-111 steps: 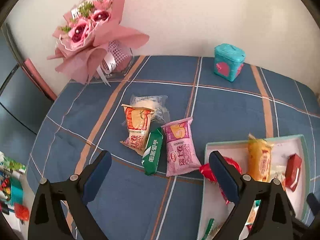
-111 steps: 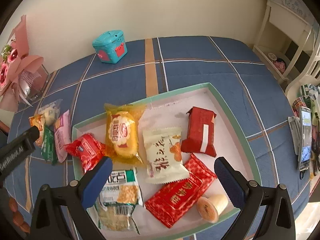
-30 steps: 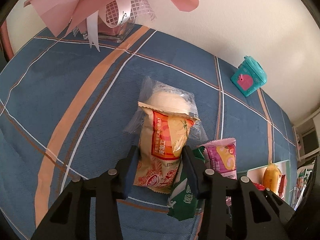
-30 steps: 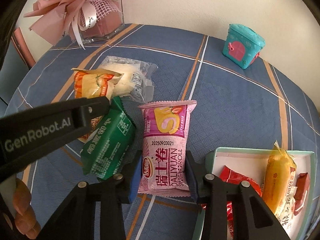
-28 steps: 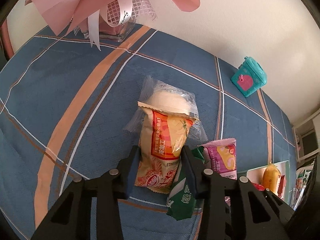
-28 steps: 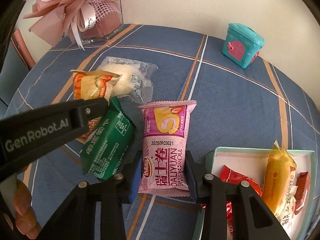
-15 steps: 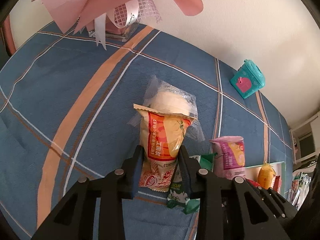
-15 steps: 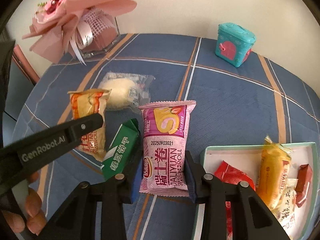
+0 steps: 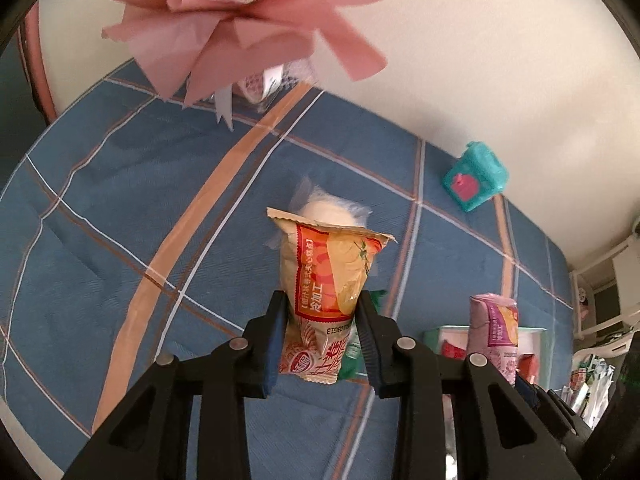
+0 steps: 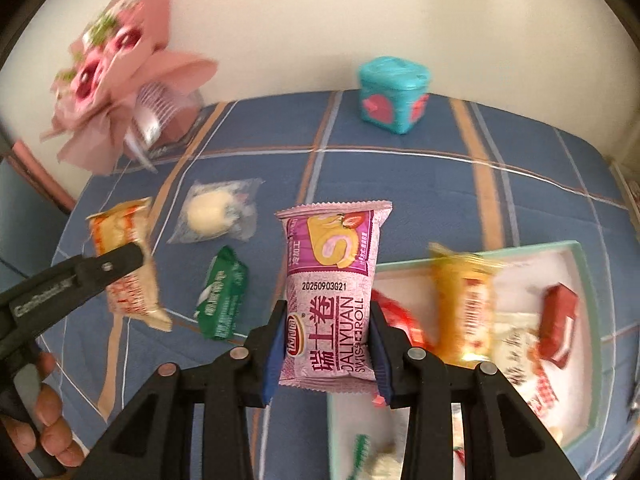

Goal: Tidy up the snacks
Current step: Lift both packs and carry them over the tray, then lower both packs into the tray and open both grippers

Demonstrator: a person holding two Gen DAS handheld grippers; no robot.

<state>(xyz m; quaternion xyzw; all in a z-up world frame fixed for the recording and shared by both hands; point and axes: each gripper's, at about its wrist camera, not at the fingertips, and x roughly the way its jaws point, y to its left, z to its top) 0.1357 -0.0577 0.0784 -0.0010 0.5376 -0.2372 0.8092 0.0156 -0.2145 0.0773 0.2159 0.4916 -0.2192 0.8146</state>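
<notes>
My left gripper (image 9: pixel 322 308) is shut on an orange and cream snack packet (image 9: pixel 332 264), which hangs above the blue checked cloth. The right wrist view shows that same packet (image 10: pixel 124 240) at the left, clamped in the left gripper's finger (image 10: pixel 116 264). My right gripper (image 10: pixel 330 320) is shut on a pink Swiss roll packet (image 10: pixel 332 272), also raised off the cloth. A green packet (image 10: pixel 222 292) and a clear-wrapped white bun (image 10: pixel 212 212) lie on the cloth between the two. The teal-rimmed tray (image 10: pixel 540 247) at the right holds several snacks, among them a yellow packet (image 10: pixel 464 300).
A pink paper bouquet (image 10: pixel 120 80) stands at the back left and overhangs the left gripper (image 9: pixel 248 12). A teal box (image 10: pixel 392 92) sits by the wall. A hand (image 10: pixel 48 432) grips the left tool's handle. The table edge runs along the left.
Both grippers have risen, each lifting its packet off the cloth. The left jaws tightened on the orange packet. The green packet stayed on the cloth.
</notes>
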